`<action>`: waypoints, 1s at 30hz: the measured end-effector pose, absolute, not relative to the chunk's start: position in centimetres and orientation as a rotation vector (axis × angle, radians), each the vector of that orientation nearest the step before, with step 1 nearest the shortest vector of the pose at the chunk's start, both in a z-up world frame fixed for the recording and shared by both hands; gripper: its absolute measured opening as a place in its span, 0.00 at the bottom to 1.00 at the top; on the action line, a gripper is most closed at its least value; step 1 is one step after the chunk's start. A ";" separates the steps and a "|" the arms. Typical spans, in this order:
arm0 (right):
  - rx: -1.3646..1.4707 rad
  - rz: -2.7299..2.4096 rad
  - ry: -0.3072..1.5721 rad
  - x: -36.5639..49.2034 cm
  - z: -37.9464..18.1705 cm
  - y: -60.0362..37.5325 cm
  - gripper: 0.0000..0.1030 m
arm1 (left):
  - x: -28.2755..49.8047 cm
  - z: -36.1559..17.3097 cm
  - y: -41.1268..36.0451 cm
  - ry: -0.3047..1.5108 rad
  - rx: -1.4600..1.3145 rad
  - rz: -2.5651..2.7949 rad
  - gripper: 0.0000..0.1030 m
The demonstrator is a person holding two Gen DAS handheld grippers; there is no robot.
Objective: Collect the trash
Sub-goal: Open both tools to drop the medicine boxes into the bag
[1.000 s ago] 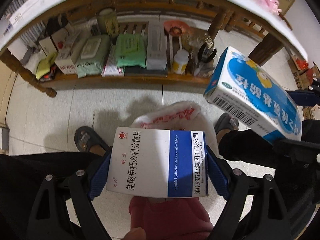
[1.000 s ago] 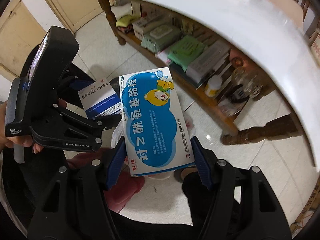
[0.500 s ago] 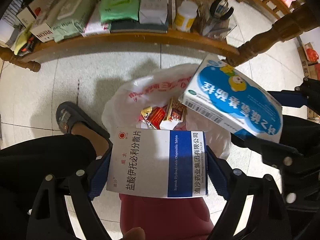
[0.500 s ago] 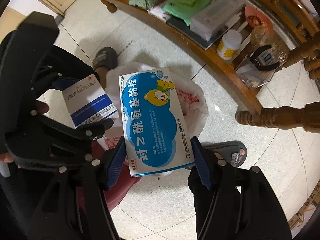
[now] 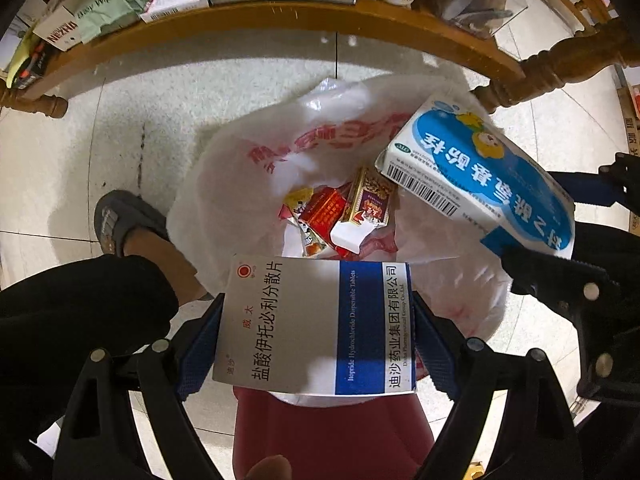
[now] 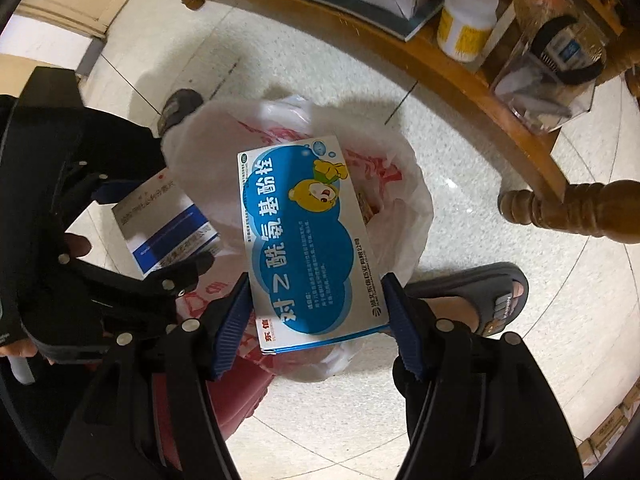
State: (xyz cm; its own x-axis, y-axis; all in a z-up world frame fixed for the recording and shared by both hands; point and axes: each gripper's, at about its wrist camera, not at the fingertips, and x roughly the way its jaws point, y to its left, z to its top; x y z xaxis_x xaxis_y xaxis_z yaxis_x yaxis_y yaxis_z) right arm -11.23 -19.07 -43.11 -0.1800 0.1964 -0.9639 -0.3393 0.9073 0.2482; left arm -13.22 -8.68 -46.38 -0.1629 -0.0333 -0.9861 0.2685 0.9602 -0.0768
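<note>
My left gripper is shut on a white and dark-blue medicine box, held just above the near rim of an open white plastic bag on the floor. Several red and yellow wrappers lie inside the bag. My right gripper is shut on a blue and white medicine box with a cartoon bear, held over the bag. That box also shows at the right of the left wrist view. The left gripper's box shows in the right wrist view.
A low wooden shelf with packets, boxes and a yellow-labelled bottle stands behind the bag. A turned table leg is at the right. Slippered feet flank the bag. A red bin sits under it.
Both grippers have moved down and forward with their boxes, from under the table's edge to just over the open bag. The bag's contents have come into view.
</note>
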 end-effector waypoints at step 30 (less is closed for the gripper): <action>-0.064 0.472 1.679 -9.8 -44.2 -18.9 0.83 | -13.1 -47.1 -8.2 1.708 0.146 -0.255 0.93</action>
State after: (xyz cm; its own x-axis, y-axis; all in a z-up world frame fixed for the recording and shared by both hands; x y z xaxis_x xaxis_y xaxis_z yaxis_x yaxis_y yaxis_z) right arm -9.81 -18.91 -44.22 -0.1723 0.2251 -0.9590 -0.3078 0.9125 0.2695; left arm -13.14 -8.16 -47.12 -0.1533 -0.0487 -0.9870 0.2421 0.9665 -0.0853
